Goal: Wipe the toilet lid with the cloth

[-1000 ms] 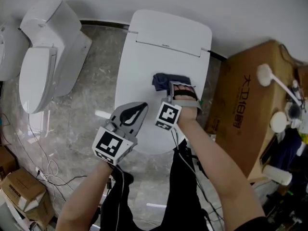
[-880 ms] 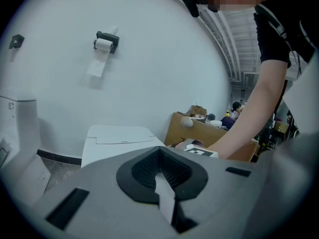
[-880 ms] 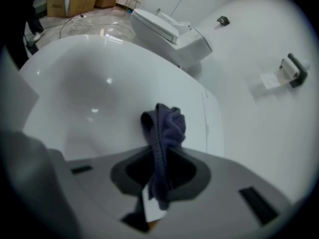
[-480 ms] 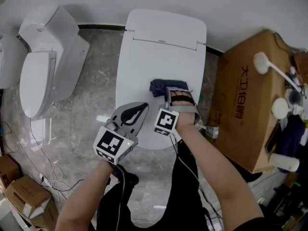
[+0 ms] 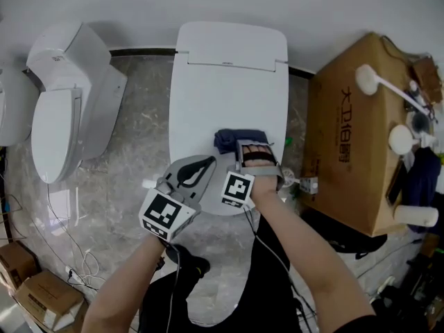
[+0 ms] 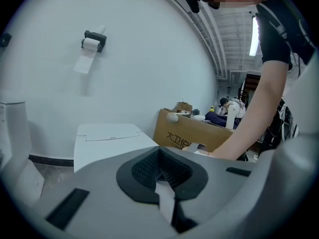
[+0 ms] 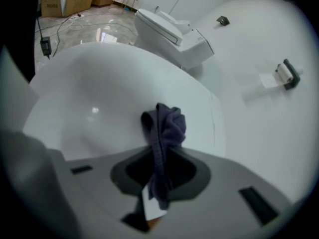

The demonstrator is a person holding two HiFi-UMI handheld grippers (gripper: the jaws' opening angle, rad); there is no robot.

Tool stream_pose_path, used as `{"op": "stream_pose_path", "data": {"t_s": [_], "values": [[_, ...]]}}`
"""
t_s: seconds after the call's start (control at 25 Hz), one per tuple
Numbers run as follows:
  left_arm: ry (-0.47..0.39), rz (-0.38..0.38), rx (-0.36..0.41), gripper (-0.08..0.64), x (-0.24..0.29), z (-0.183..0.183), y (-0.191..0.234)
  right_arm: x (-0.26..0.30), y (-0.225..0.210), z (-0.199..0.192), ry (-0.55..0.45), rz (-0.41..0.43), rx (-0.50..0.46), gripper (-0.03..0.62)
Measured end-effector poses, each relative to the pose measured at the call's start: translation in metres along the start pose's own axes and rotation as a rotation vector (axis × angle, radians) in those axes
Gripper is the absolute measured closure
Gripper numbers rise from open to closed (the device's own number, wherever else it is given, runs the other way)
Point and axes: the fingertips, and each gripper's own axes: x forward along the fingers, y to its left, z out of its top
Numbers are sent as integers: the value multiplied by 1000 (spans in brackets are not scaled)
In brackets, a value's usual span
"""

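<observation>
The white toilet lid lies shut in the middle of the head view. A dark blue cloth rests bunched on its near right part, and my right gripper is shut on it. In the right gripper view the cloth sticks out from between the jaws and presses on the lid. My left gripper hovers over the lid's front left edge, shut and holding nothing. In the left gripper view its jaws meet, with the lid beyond them.
A second white toilet stands to the left on the marble floor. A large cardboard box with brushes and cups on top stands to the right. Cables and small boxes lie at the lower left. A toilet-paper holder hangs on the wall.
The right gripper with the cloth has slid toward the lid's front. The left gripper has stayed near the front left edge.
</observation>
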Motion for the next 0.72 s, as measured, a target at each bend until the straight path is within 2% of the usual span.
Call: {"op": "stream_pose_path", "data": {"t_s": [0.36,0.52,0.72], "values": [[-4,-54,32,548,-8,1,-11,-26,29,8,-21,-44,73,512],[-11,-70,20,548,-12,4,-23,-35,43,7,-8,-45,75,512],[-20,-74,55,548,-23,-2,-23,-44,59,10,6,-26,81,512]]}}
